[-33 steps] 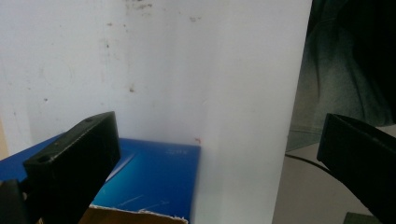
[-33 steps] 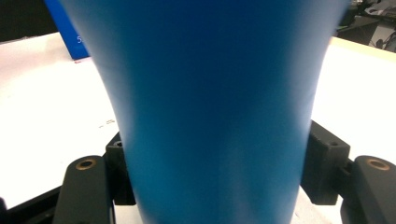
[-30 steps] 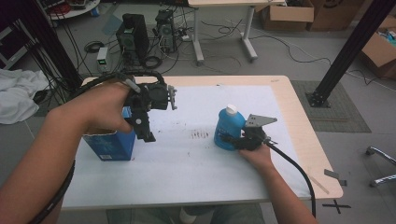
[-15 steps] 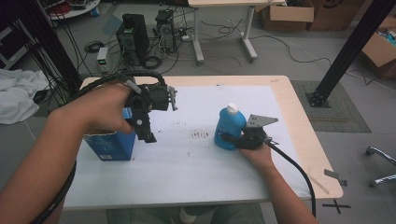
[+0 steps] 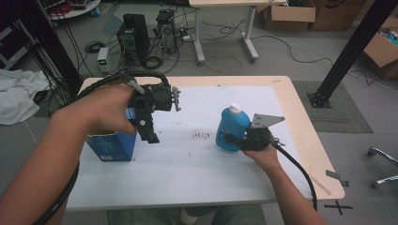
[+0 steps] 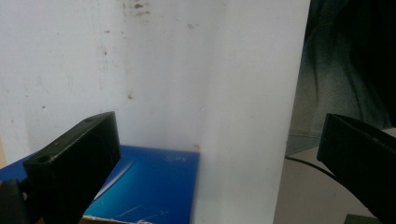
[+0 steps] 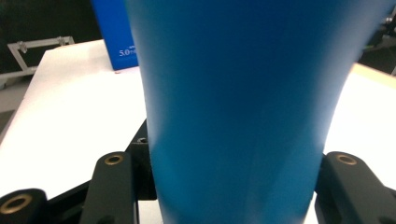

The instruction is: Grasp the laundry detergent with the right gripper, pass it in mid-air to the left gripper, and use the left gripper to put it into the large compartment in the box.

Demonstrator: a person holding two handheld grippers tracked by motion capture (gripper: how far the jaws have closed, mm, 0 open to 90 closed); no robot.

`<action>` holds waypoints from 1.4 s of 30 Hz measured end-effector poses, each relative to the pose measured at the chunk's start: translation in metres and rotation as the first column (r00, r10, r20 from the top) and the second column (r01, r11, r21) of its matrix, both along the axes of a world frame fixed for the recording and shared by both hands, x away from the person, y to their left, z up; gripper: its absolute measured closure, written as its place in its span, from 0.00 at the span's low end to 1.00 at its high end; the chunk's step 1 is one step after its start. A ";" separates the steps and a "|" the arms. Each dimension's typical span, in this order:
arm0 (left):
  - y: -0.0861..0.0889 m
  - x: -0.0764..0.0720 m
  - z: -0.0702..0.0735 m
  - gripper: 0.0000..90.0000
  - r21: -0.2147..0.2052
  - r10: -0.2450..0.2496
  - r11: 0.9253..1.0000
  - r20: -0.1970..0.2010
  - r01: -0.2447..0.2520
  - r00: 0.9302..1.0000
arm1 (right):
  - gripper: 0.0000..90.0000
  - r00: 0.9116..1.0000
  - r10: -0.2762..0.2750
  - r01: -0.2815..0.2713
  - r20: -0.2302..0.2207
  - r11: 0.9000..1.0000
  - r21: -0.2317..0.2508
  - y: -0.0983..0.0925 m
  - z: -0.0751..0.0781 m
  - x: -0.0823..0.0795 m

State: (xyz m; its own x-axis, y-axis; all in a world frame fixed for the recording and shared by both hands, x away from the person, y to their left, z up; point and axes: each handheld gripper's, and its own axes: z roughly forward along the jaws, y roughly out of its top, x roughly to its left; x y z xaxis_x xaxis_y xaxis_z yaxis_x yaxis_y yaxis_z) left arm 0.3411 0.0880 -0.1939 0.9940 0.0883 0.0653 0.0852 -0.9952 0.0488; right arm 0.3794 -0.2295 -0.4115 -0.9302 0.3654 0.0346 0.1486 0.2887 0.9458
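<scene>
The desk (image 5: 197, 187) carries a blue box (image 5: 112, 146) at its left and a blue bottle (image 5: 231, 129) right of the middle, well apart, with a patch of dark specks on the white top between them. The left tongs (image 5: 151, 136) hang over the box's right edge with the jaws spread wide and nothing between them; the left gripper view looks down past them (image 6: 219, 154) at the box top (image 6: 149, 186) and the bare desk, and this hand keeps its place from a second ago. The change is at the right: the right tongs (image 5: 230, 139) have just been closing on the bottle's lower body and now pinch it, the blue wall (image 7: 238, 116) pressed between the two jaws. Against the earlier frames the bottle looks a touch higher, so I judge the grasp made and the lift starting, perhaps toward the box
</scene>
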 end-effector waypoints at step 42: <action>-0.011 -0.004 -0.008 0.00 0.005 -0.031 1.000 -0.021 0.031 0.999 | 0.49 0.985 0.169 -0.168 0.022 0.985 -0.048 0.067 0.018 -0.045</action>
